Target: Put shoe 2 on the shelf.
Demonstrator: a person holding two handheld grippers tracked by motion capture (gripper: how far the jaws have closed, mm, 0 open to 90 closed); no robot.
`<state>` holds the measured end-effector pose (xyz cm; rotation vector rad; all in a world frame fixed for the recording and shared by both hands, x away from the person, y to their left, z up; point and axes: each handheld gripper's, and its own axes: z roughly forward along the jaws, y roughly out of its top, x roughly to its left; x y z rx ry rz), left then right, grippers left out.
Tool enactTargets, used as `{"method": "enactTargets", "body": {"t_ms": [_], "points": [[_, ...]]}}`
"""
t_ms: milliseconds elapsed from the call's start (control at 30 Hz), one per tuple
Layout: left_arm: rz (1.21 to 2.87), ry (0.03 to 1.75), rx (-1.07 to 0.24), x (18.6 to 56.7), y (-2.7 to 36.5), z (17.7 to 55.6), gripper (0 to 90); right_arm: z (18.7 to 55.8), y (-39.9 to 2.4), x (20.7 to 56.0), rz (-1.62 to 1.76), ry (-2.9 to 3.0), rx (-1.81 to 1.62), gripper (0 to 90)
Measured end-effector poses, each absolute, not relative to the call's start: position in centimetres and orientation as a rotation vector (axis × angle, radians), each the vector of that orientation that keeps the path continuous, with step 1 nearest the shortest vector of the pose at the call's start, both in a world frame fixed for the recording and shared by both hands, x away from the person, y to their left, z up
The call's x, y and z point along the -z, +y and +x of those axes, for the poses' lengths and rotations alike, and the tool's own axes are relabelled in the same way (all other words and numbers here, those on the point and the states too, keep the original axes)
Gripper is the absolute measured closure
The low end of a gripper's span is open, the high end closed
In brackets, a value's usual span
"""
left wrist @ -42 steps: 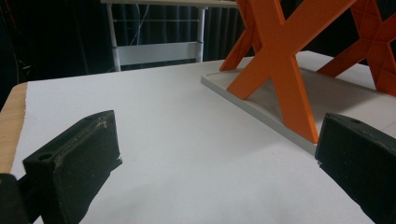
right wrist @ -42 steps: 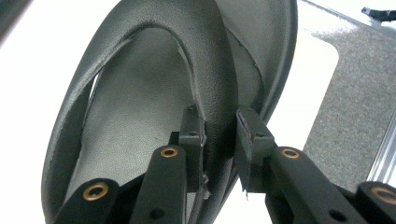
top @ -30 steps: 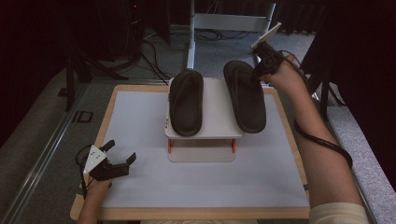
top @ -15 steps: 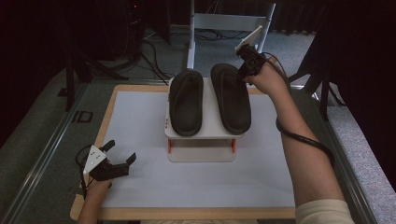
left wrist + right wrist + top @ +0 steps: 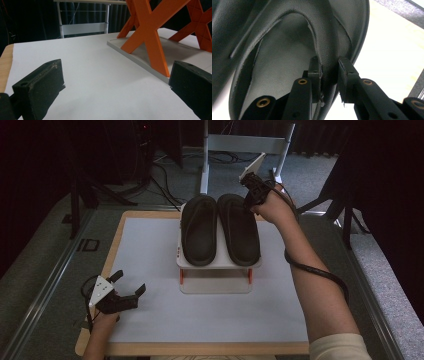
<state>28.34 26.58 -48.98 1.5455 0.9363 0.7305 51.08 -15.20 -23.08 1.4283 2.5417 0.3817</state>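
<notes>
From the high view I see a white mat [image 5: 165, 320] covering a wooden table [image 5: 116, 252], with a small white stand [image 5: 216, 270] sitting mid-table and two dark sandals on its top shelf, side by side and touching or nearly so: the left sandal [image 5: 199, 230] and the right sandal [image 5: 238, 228]. My right gripper [image 5: 251, 199] is up at the far end of the right sandal, at its outer edge, the hand [image 5: 274, 210] behind it and a black cable [image 5: 315, 270] looping along the forearm. My left gripper [image 5: 127, 287] rests low at the near left of the mat, well apart from the stand, its jaws spread. In the left gripper view I look between two black pads held wide with nothing in them, the left pad [image 5: 40, 85] and the right pad [image 5: 192, 87], across bare white mat [image 5: 95, 75] toward the grey base [image 5: 140, 58] of the stand and its orange cross-braced legs [image 5: 150, 30]. In the right gripper view the jaws are pinched narrow on the sandal strap [image 5: 325, 55], one fingertip [image 5: 315, 70] inside the strap against the footbed, the other outside it, near the sole's rim [image 5: 362, 37]
</notes>
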Motion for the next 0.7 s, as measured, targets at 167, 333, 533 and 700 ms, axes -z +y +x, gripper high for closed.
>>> {"method": "enactTargets", "body": {"t_ms": [167, 333, 533, 700], "points": [[1.546, 0.936, -0.729, 48.98, 26.59, 28.34, 0.0, 51.08, -15.16, 23.28, 1.437, 2.54, -0.372, 74.5], [1.545, 0.938, -0.726, 48.98, 26.61, 28.36, 0.0, 51.18, -15.27, 23.68, 1.442, 2.545, -0.379, 74.3], [1.545, 0.939, -0.723, 48.98, 26.63, 28.37, 0.0, 50.91, -15.09, 23.75, 1.428, 2.591, -0.382, 70.7], [1.544, 0.94, -0.721, 48.98, 26.61, 28.39, 0.0, 50.3, -15.12, 23.68, 1.41, 2.628, -0.445, 66.1]]}}
